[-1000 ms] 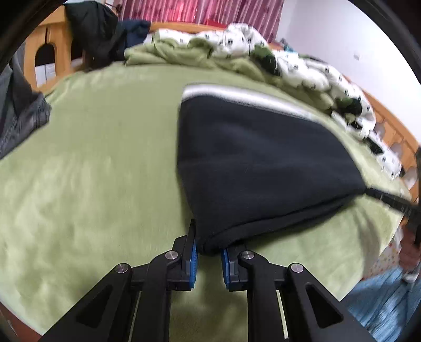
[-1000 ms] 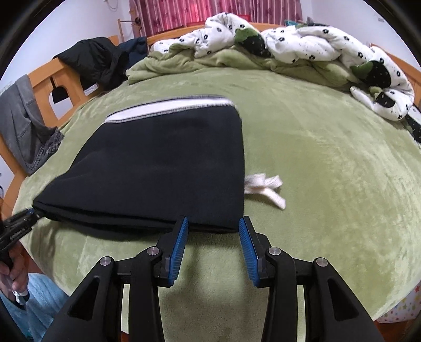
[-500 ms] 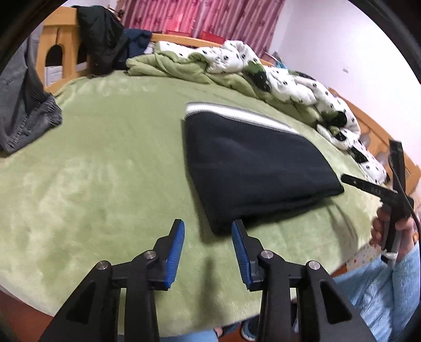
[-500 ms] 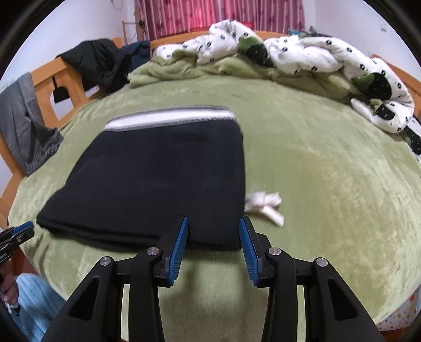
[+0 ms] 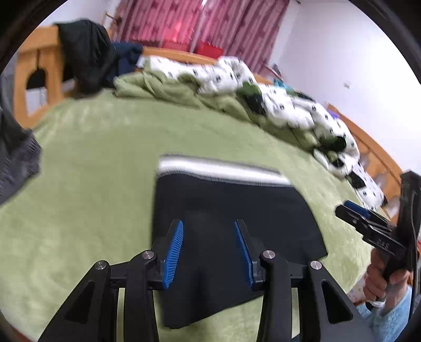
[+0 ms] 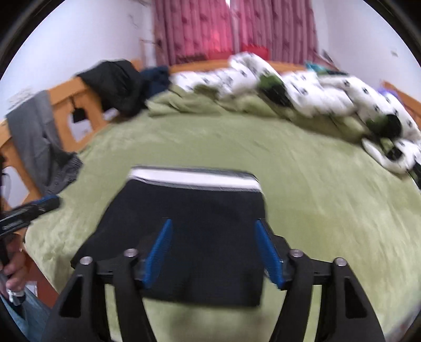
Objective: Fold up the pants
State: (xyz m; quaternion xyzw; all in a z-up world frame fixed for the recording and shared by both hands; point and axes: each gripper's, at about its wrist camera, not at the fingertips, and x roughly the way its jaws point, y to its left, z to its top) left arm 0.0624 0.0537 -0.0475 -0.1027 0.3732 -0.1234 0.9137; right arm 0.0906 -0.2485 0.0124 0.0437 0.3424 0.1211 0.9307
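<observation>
Black cloth right under the blue pads, in both views. Found the left hand-held gripper point(image 5: 208, 226) spread wide, with nothing between the pads, hanging over the near part of the pants point(image 5: 236, 200). Found the right hand-held gripper point(image 6: 213, 223) spread wide as well, also without any cloth in it, over the same pants, with its right finger about above their right side edge. Could not settle touching or not touching, because of the blur. Judged both to hang a little above the cloth.

Saw the pants lying flat on the green bed point(image 5: 92, 157) as a folded packet, close to the front edge of the bed. Followed their long axis straight away from both grippers: folded edge nearest, below the pads, then the white waistband point(image 5: 223, 172) at the far end. Placed the packet slightly to the right of the left hand-held gripper's line and almost centred on the line of the right one. Judged neither hand clearly nearer to it.

Judged the folding as nearly done. Expected, for one more fold, a grip on the two near corners and a carry forward onto the waistband.

Noticed farther away a white patterned quilt point(image 5: 289, 110) in a heap, a black jacket point(image 5: 84, 55) hung on the wooden bed frame point(image 5: 34, 86), and red curtains point(image 5: 197, 23) behind all.
</observation>
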